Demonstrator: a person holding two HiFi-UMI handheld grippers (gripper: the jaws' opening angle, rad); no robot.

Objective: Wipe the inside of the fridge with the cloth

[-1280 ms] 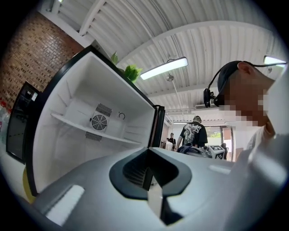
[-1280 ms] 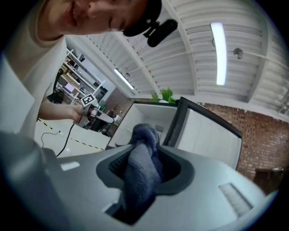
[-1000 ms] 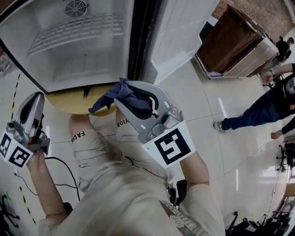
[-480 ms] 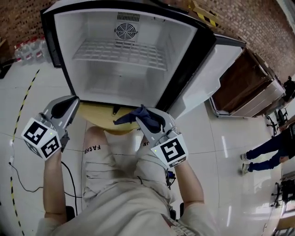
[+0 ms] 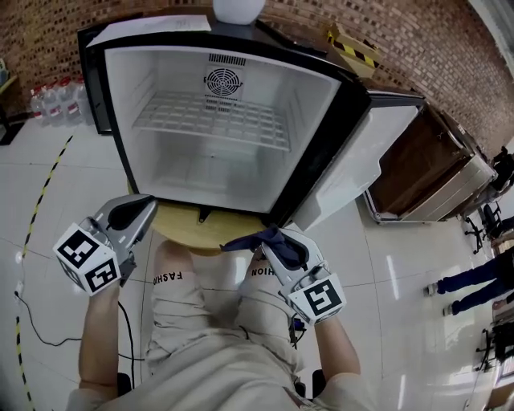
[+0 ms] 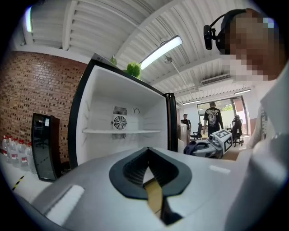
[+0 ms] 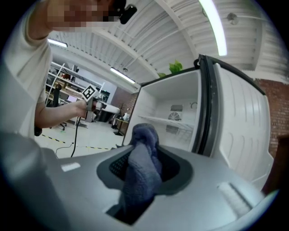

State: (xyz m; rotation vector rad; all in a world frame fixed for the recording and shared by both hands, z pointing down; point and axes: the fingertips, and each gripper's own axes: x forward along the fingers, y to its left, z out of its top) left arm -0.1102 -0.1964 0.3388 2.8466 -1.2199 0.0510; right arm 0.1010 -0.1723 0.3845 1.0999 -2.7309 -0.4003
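Right, near end first. The left gripper (image 5: 146,208) is clenched with nothing in it, out to the left of the person's lap (image 5: 209,305). The right gripper (image 5: 269,241) is clamped on the dark blue cloth (image 5: 245,240), which bunches up out of the jaws and trails left. The cloth is outside the cabinet, just in front of its lower right corner. Both gripper tips reach a round yellow board (image 5: 181,227) showing below the fridge's front edge. The fridge (image 5: 321,136) stands open, with its door (image 5: 365,156) swung to the right. One white wire shelf (image 5: 210,120) spans the middle, and there's a round fan grille (image 5: 222,81) on the back wall. A brick wall (image 5: 305,16) stands behind it.
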